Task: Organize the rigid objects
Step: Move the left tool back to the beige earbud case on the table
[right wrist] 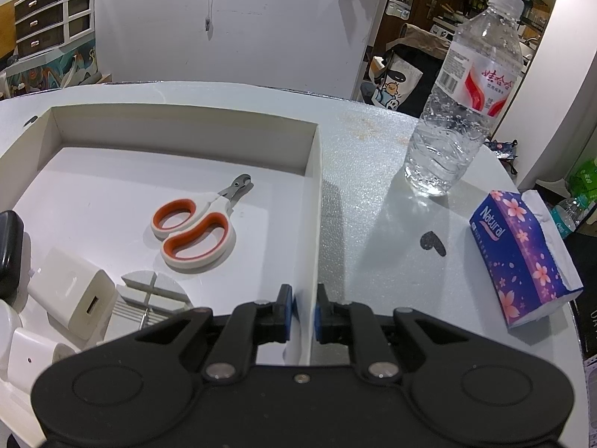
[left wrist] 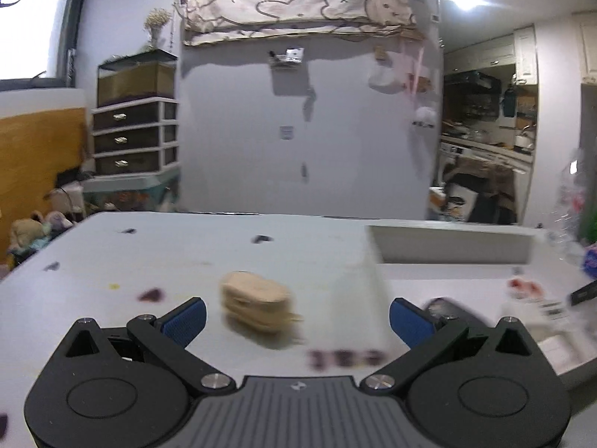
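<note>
Clippers point(right wrist: 197, 224), chargers point(right wrist: 71, 295) already in box point(right wrist: 312, 201). Right gripper point(right wrist: 303, 308) pinches box wall. Left gripper point(left wrist: 296, 321) spread; beige case point(left wrist: 255, 304), frame centre, remains outside.

A clear water bottle point(right wrist: 464, 93) stands upright on the white table point(right wrist: 365, 156), far right. Nearer, a purple tissue pack point(right wrist: 522, 257) lies by the right edge. A drawer unit point(left wrist: 134, 136) sits against the far left wall.

Two low, close wrist views across the table point(left wrist: 112, 254), both sharing the white tray point(right wrist: 312, 194).
</note>
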Demonstrator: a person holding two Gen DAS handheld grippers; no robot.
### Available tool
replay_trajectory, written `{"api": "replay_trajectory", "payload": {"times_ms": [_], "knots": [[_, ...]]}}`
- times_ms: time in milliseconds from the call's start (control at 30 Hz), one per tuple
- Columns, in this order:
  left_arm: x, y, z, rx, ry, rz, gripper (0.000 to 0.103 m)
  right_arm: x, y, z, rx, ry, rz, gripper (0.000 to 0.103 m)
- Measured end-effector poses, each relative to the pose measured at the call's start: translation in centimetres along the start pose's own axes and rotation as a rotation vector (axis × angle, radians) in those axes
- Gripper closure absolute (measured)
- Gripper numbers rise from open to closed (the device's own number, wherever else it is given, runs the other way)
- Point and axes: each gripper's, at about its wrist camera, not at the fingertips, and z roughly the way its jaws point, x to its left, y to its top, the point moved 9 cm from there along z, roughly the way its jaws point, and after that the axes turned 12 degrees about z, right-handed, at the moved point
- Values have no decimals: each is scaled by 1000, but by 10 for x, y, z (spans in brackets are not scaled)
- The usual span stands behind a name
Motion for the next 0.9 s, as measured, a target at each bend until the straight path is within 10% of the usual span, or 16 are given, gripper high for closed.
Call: {"api": "replay_trajectory", "payload": {"times_ms": [200, 400, 767, 900], "knots": [[27, -14, 39, 10, -14, 95, 3, 0, 0, 0, -1, -1, -1, 91], [63, -20, 67, 86, -23, -54, 8, 0, 1, 0, -4, -5, -6, 90], [20, -30, 83, 198, -63, 203, 11, 0, 0, -1, -9, -9, -9, 90], [25, -32, 85, 200, -83, 154, 15, 0, 0, -1, -10, -11, -10, 90]]}}
